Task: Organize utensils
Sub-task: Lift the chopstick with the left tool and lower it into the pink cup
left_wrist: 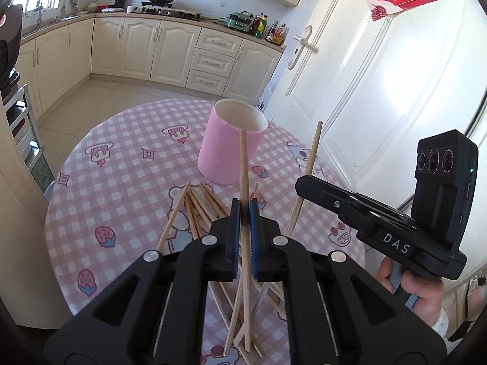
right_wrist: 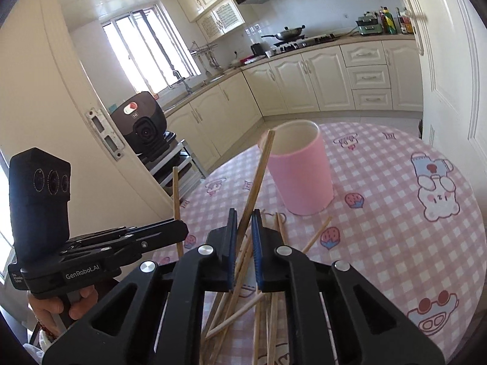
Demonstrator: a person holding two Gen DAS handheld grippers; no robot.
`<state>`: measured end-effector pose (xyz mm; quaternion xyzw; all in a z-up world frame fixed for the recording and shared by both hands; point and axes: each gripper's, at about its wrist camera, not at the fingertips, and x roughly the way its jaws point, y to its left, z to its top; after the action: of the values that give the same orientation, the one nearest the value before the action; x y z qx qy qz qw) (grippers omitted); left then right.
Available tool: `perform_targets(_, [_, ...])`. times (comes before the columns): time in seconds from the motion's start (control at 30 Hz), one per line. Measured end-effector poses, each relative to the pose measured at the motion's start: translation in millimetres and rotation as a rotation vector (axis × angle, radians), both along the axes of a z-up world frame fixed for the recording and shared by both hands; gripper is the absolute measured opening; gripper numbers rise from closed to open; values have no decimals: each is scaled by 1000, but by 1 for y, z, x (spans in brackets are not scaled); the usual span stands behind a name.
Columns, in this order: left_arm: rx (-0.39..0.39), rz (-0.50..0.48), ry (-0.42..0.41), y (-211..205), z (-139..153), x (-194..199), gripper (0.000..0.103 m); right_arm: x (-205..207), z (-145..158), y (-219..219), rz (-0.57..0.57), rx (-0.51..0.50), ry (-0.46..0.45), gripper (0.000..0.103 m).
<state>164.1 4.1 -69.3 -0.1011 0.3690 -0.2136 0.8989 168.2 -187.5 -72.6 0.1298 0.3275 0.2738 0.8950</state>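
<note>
Left hand-held gripper point(left_wrist: 244, 210): jaws drawn in narrow, clamped on one chopstick point(left_wrist: 243, 164). The stick stands nearly upright between the blue pads, upper end level with the rim of the pink cup point(left_wrist: 228, 149), lower end hanging down over the loose pile.

Right hand-held gripper point(right_wrist: 244, 222): likewise narrow, holding a second chopstick point(right_wrist: 258, 176). This one tilts, its upper end leaning toward the near side of the cup's rim. From the left wrist view the right unit sits to the right of the left one, well apart from it, its stick rising clear of the table point(left_wrist: 91, 158).

Loose chopsticks point(left_wrist: 197, 206): a crossed heap lies on the pink checked cloth just below both grippers, at the near edge of the table. Several overlap; an exact count cannot be made.

Pink cup: upright, open mouth up, toward the middle of the table, beyond the heap. Its inside looks empty as far as visible; the bottom is hidden.

Judgement on step: both hands have a stick lifted, and the transfer to the cup is in hand. Most of the task appears to remain, given the heap.

Next move calls for: carrying each stick over the cup mouth, bringing the lower end above the rim, turning it near vertical, then easing the jaws apart. One hand at a time seems safer; the sticks could cross or nudge the light cup over.
</note>
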Motion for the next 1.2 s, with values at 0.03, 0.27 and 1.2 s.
perform_targets(0.03, [-4, -7, -15, -1, 7, -2, 6, -2, 7, 1, 9, 3, -19, 6])
perform_targets(0.27, [25, -27, -106, -10, 47, -5, 6, -7, 46, 7, 43, -31, -127, 4])
perform_targets(1.2, [-21, 182, -410, -23, 121, 95, 6, 79, 103, -5, -277, -73, -492, 4])
